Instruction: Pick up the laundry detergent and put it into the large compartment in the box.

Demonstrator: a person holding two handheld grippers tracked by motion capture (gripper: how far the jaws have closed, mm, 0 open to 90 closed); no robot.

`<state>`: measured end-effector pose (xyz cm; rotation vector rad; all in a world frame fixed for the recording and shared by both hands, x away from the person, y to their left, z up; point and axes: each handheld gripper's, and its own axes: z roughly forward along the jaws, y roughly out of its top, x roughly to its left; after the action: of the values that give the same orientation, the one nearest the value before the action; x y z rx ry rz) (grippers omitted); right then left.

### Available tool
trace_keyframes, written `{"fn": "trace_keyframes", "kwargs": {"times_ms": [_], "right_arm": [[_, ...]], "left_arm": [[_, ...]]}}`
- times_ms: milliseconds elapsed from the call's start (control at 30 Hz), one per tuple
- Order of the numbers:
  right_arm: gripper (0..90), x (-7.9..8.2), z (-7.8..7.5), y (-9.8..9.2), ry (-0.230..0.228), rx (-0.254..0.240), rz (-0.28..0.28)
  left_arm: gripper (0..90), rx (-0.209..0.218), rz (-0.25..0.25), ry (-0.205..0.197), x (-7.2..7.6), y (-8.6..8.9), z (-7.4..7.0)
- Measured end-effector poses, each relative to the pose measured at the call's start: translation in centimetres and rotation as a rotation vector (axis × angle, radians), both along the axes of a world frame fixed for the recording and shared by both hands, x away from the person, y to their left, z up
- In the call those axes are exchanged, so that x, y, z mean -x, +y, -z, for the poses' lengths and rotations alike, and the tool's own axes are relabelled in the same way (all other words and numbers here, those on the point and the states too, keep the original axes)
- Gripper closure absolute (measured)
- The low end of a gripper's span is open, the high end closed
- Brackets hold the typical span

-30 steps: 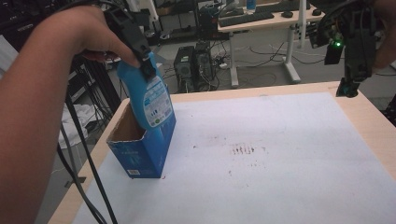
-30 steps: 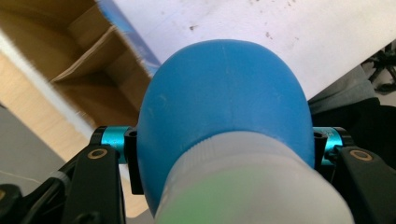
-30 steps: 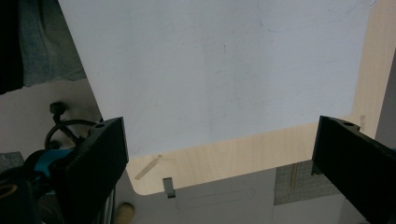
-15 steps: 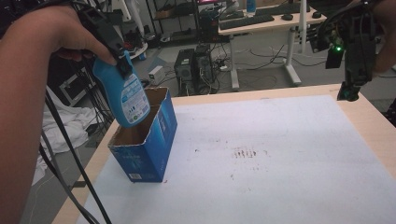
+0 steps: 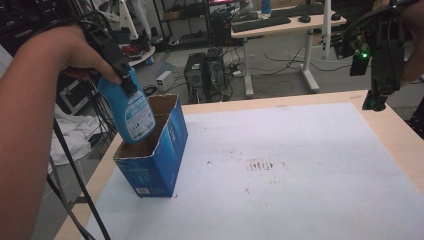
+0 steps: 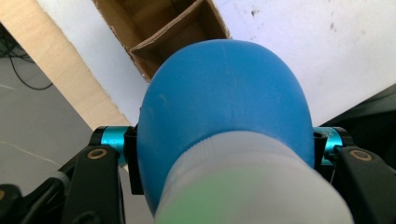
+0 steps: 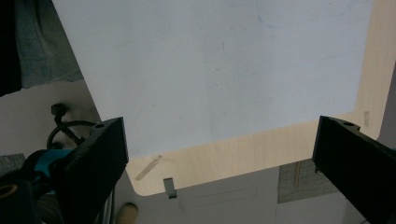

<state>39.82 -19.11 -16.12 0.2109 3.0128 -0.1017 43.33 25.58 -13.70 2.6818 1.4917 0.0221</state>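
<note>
In the high view, the left tool (image 5: 121,80) grips a blue bottle (image 5: 131,111) near its top, holding it tilted with its base dipping into the open mouth of a blue carton (image 5: 167,150). The carton stands upright near the left edge of the counter (image 5: 300,165), whose top is covered by a white sheet with a few dark specks in its middle. The right tool (image 5: 376,102) hangs above the far right corner of the counter, well apart from bottle and carton, pointing down with nothing in it. In the left gripper view, the bottle (image 6: 224,107) sits between the two black jaws, which press on its sides just below a pale cap; beyond its rounded blue body the carton (image 6: 163,37) shows its brown cardboard interior, split by a divider into compartments, directly below the bottle. In the right gripper view, the jaws stand wide apart and empty, above the counter (image 7: 261,154) where the white sheet ends and a strip of bare wood runs along the edge.
</note>
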Motion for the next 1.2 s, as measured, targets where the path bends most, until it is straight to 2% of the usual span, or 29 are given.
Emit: {"fn": "trace_keyframes", "kwargs": {"times_ms": [133, 233, 333, 433, 467, 567, 600, 633, 767, 1000, 1033, 1100, 1133, 1200], "right_arm": [[2.6, 0.0, 0.0, 0.0, 0.0, 0.008, -0.001], [2.6, 0.2, -0.1, 0.1, -0.003, 0.005, -0.001], [2.6, 0.2, -0.1, 0.2, -0.002, 0.002, -0.005], [2.6, 0.3, 0.0, 0.3, -0.001, 0.003, -0.007], [2.6, 0.3, 0.0, 0.4, 0.0, 0.002, -0.008], [2.6, 0.3, 0.1, 0.4, 0.001, 0.0, -0.009], [2.6, 0.2, 0.2, 0.5, 0.003, 0.002, -0.015], [2.6, 0.2, 0.2, 0.6, 0.003, 0.006, -0.014], [2.6, 0.2, 0.2, 0.7, 0.003, 0.0, -0.017], [2.6, 0.1, 0.4, 1.0, 0.005, 0.008, -0.015], [2.6, 0.1, 0.4, 1.1, 0.007, 0.008, -0.02], [2.6, 0.1, 0.5, 1.2, 0.007, 0.007, -0.023], [2.6, 0.1, 0.5, 1.2, 0.007, 0.007, -0.023], [2.6, 0.1, 0.5, 1.4, 0.007, 0.002, -0.025]], "left_arm": [[39.0, -0.004, 0.021, 0.005, -0.2, 0.2, 1.1], [39.0, -0.012, 0.055, 0.006, -0.2, 0.1, 2.1], [39.0, 0.004, 0.08, 0.009, -0.1, -0.1, 3.4], [39.0, 0.021, 0.112, 0.028, -0.1, -0.3, 4.9], [39.0, 0.017, 0.132, 0.045, -0.2, -0.3, 5.3], [39.0, 0.015, 0.152, 0.053, -0.2, -0.3, 6.0], [39.0, 0.016, 0.166, 0.048, -0.1, -0.5, 6.9], [39.0, 0.006, 0.186, 0.056, -0.2, -0.5, 7.2], [39.0, 0.0, 0.197, 0.067, -0.2, -0.4, 8.4], [39.1, -0.032, 0.269, 0.053, -0.1, -0.6, 10.4], [39.1, -0.035, 0.291, 0.053, -0.1, -0.7, 10.8], [39.1, -0.038, 0.344, 0.05, 0.0, -0.7, 11.4], [39.1, -0.038, 0.344, 0.05, 0.0, -0.7, 11.4], [39.1, -0.03, 0.362, 0.062, 0.0, -0.7, 12.4]]}}
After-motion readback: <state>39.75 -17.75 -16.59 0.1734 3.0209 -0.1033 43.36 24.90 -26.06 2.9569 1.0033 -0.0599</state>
